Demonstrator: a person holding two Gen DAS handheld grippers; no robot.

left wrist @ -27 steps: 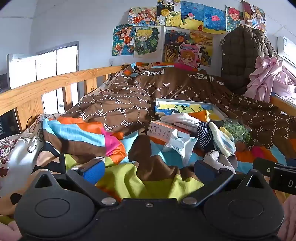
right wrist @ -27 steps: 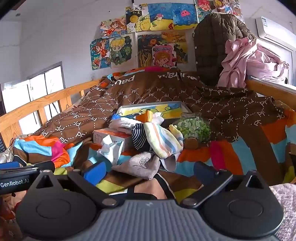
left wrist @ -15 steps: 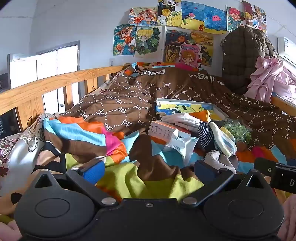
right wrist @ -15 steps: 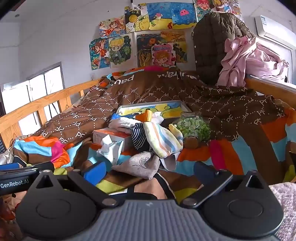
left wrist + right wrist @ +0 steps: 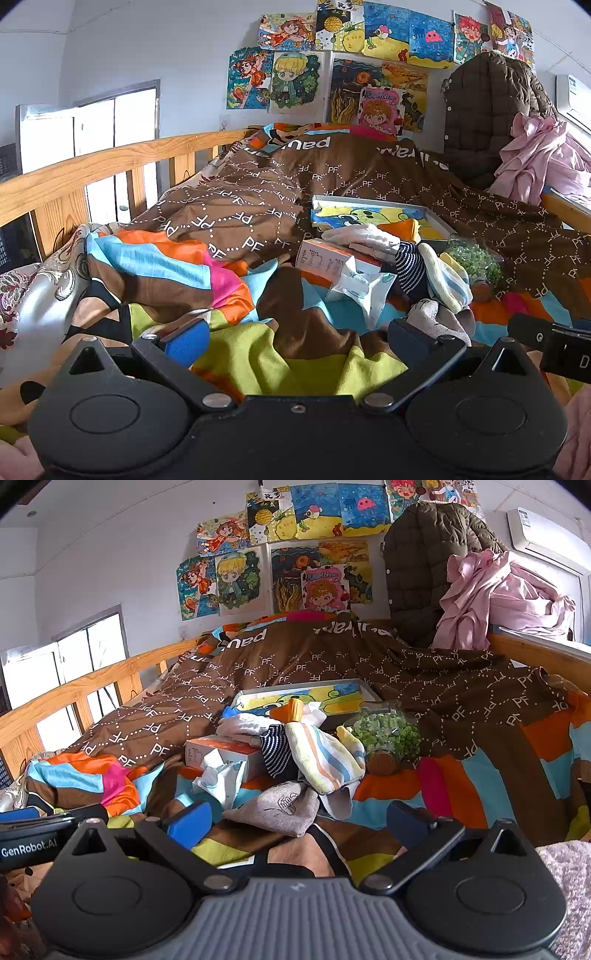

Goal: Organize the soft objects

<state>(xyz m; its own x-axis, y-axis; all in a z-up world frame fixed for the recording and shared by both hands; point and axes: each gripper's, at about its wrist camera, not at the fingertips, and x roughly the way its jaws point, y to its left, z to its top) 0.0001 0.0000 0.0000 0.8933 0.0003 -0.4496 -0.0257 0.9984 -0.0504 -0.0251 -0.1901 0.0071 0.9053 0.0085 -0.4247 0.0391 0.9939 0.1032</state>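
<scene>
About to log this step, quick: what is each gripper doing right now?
Left gripper: open, holding nothing.
Right gripper: open, holding nothing.

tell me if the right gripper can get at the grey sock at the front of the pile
Probably yes. The right gripper is open and empty, and the grey sock lies just ahead between its fingers, on top of the quilt, with nothing covering it on the near side.

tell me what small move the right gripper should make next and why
Probably ease the right gripper forward and down onto the grey sock. Its jaws stand open and empty, and that sock is the nearest soft item of the pile, lying just ahead between the fingers on the striped bedding. The left gripper is also open with nothing in it.
</scene>
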